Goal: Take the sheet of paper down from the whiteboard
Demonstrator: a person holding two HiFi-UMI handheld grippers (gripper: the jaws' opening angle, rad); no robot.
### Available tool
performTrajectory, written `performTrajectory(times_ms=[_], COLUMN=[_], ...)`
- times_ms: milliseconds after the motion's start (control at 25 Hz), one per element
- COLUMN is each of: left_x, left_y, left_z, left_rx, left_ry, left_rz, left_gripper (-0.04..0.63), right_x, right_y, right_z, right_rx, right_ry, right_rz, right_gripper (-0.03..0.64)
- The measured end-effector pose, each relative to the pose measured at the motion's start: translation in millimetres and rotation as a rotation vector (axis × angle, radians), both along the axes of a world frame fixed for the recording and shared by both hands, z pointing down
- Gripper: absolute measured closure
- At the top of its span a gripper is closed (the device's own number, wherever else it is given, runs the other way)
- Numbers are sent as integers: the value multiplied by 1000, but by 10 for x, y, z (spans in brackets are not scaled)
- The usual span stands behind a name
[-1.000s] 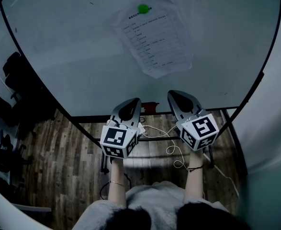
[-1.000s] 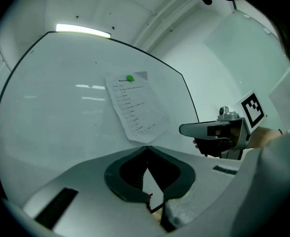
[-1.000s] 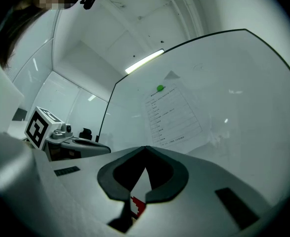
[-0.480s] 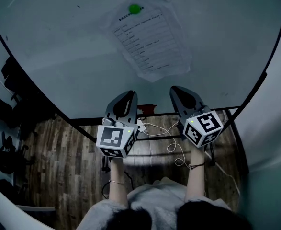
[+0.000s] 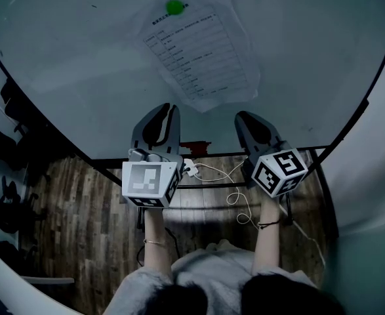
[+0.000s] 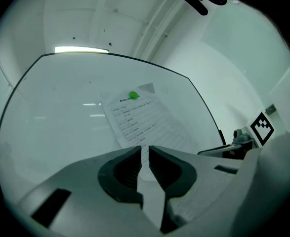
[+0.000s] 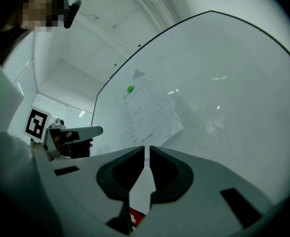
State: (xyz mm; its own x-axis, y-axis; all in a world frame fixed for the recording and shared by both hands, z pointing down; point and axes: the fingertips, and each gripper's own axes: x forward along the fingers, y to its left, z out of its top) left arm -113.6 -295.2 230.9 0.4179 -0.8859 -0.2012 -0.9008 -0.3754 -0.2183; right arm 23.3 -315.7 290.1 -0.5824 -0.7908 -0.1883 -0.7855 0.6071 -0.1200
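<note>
While pinned — paper [image 5: 202, 61] on whiteboard [image 5: 81, 58].

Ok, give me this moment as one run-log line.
phase: pre-grasp | sheet of paper: on whiteboard under green magnet | left tongs: empty, jaws opening | right tongs: shut, empty

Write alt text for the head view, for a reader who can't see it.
A printed sheet of paper hangs on a whiteboard, held at its top by a green magnet. Just below it the person holds two grippers: the left gripper, its empty jaws opening, and the right gripper, shut and empty.
</note>
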Motion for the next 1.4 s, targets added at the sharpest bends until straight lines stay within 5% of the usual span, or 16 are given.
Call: performTrajectory(times_ms=[720,1400], left_x=[74,210], left_y=[-293,-579], left_z=[-1226,-1528], left_rx=[231,266], left_ry=[-150,-237], left_rz=[-41,-66], left_gripper=[466,463], right_x=[65,56], right_y=[-263,-369], right_z=[-68,-130], right_rx=[-11,-10], right_ry=[-104,-110], right_rz=[-41,-61], right_gripper=[489,477])
